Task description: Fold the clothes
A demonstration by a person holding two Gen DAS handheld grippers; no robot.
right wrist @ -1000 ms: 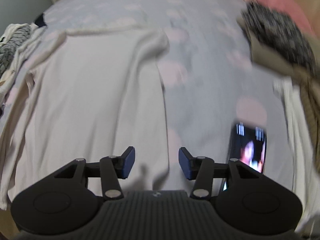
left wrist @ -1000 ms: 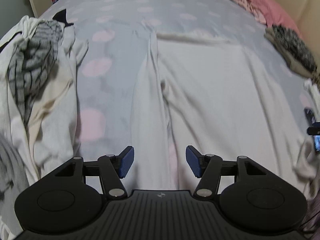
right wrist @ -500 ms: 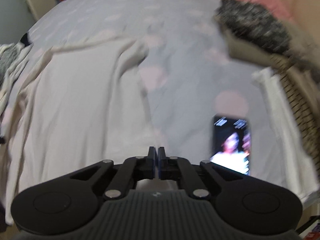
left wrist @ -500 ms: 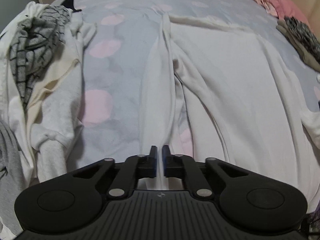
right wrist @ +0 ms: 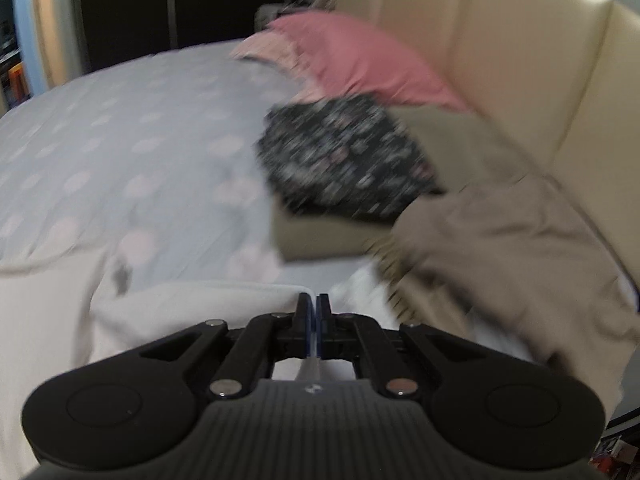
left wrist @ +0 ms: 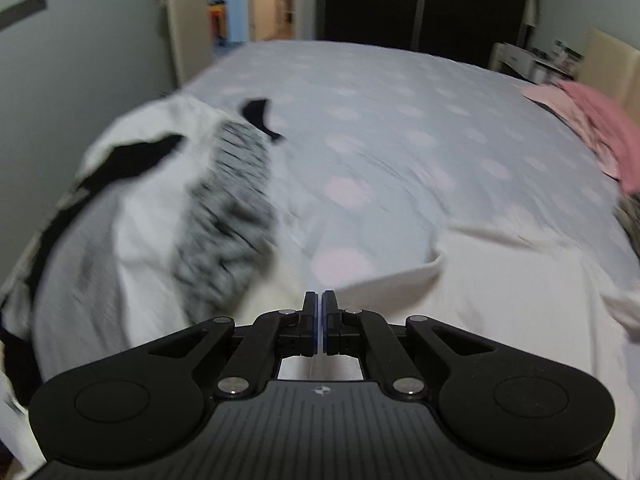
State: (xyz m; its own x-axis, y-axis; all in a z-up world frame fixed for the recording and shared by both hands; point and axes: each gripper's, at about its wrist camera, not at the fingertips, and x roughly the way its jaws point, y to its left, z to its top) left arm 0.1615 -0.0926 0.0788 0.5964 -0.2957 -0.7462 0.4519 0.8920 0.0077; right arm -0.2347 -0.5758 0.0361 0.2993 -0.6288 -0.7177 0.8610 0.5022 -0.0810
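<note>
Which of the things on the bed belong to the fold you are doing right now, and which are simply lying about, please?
In the job:
- cream garment, pinched at its near edge
- left gripper, jaws shut on it
- right gripper, jaws shut on it

Lying about:
- heap of unfolded laundry
- pink clothes
- dark patterned garment
- beige garment
- dotted bedsheet
</note>
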